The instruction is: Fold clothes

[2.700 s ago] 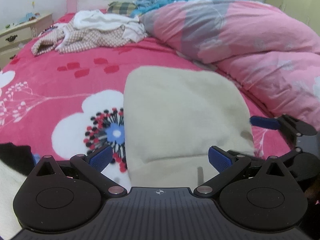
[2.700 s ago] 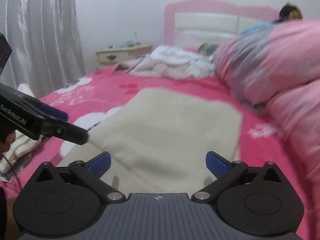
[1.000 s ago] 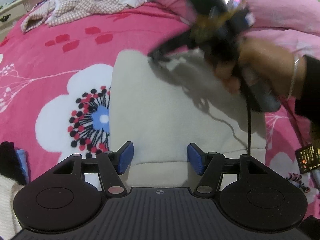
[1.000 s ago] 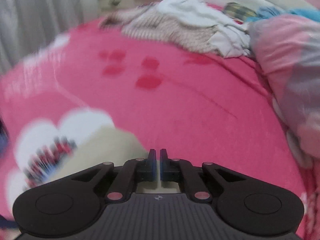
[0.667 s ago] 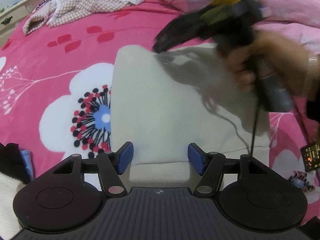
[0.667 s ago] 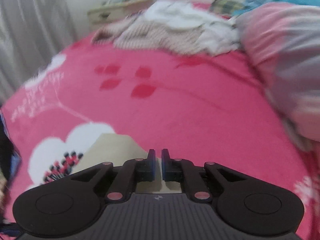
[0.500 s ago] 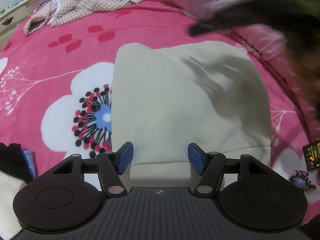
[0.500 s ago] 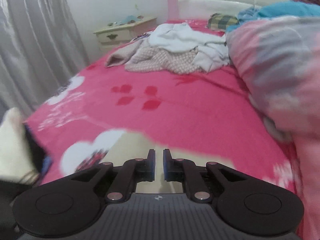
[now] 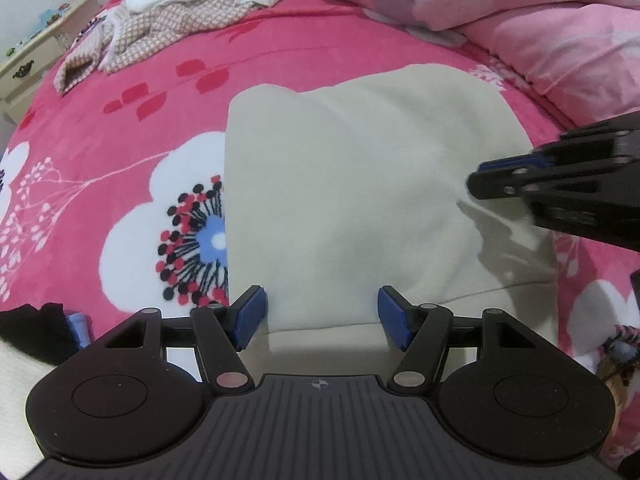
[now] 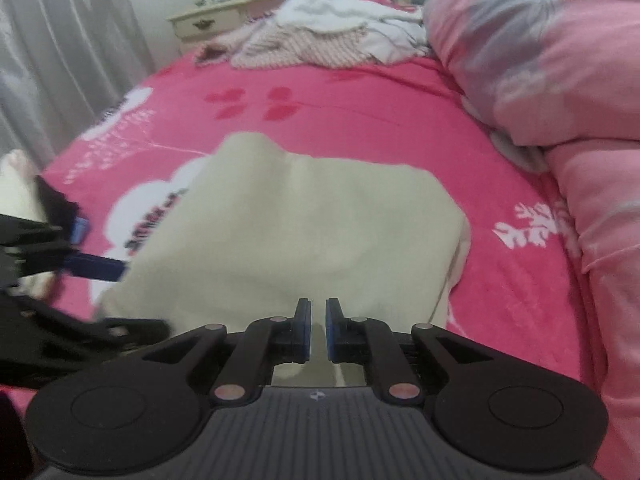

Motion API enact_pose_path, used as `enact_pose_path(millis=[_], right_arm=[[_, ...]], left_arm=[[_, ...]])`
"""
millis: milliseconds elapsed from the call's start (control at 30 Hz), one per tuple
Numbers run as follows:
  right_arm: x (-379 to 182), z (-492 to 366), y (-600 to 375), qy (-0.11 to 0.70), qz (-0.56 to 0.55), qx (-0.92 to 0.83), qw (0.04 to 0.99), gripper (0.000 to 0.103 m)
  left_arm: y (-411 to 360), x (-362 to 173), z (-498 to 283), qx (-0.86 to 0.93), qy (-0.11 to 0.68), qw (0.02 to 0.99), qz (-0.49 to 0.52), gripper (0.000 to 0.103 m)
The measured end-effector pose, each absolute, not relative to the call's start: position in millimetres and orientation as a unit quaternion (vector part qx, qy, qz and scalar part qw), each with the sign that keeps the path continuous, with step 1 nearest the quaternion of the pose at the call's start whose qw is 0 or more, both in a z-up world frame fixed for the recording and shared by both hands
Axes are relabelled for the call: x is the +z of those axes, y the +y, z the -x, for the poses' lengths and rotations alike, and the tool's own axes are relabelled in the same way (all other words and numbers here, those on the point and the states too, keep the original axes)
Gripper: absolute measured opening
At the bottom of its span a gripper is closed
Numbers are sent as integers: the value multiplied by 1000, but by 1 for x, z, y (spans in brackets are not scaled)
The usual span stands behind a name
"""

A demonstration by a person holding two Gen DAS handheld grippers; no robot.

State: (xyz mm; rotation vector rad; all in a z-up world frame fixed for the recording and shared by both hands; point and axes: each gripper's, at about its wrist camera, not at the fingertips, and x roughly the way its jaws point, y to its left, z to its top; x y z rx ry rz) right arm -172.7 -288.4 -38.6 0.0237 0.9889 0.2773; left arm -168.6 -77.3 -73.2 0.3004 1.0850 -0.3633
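A cream folded garment (image 9: 360,184) lies flat on the pink flowered bedspread (image 9: 120,152). My left gripper (image 9: 322,316) stands open over its near edge, a blue pad on either side of the fold and neither pressing it. From the right of that view comes my right gripper (image 9: 478,180), hanging just above the garment's right side. In the right wrist view the right gripper (image 10: 318,328) is shut to a thin slit with nothing between the pads, over the near edge of the garment (image 10: 312,232). One of the left gripper's fingers (image 10: 96,267) shows at the left.
A heap of unfolded clothes (image 9: 192,12) lies at the head of the bed. A bulky pink duvet (image 9: 540,20) runs along the right side. A cream nightstand (image 10: 224,20) and a grey curtain (image 10: 60,60) stand beyond the bed. Black and white cloth (image 9: 32,332) lies at the near left.
My right gripper has drawn back from the garment's far left corner to its near right side, still shut. The left gripper has narrowed since the earliest frame and stays at the near edge.
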Motion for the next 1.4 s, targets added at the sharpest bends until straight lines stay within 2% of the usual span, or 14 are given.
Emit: enact_pose_path(millis=[167,267,433,667,767,800,833,867,967,1100,1233,1400], right_arm=[[-72,176,-279,506,7,127,853,6],[-63,180,-279,501,-3,131,856,10],[-41,201,-279,496,-1,161,853,10],[-67,217,-271,505,-5,175,845,10],[-52,218,-288,487,-56,180,853,17],[-46,219,-298,472,-81,179,859,25],[-41,221,-308,459,-109,175,864,36],[-40,221,-320,448,-138,164,868,41],[-45,216,-351,434,-208,122,868,43],[-59,203,-383,433,-280,82,853,56],[-80,189,-400,426,-354,69,830,59],[-101,159,-400,432,-378,81,815,62]], left_arm=[[-81,-74,170,-168,509,830,-154,65],[-84,-73,171,-166,504,831,-167,66],[-85,-74,172,-164,504,831,-171,66],[-79,-74,178,-176,488,841,-152,67],[-63,-66,185,-199,459,857,-124,72],[-55,-62,187,-205,447,864,-110,74],[-46,-58,187,-206,432,873,-97,79],[-37,-55,185,-205,421,879,-86,83],[-17,-60,167,-202,441,874,-38,84],[0,-79,139,-236,472,849,36,84],[8,-100,114,-286,500,812,97,90],[8,-111,96,-338,500,788,122,95]])
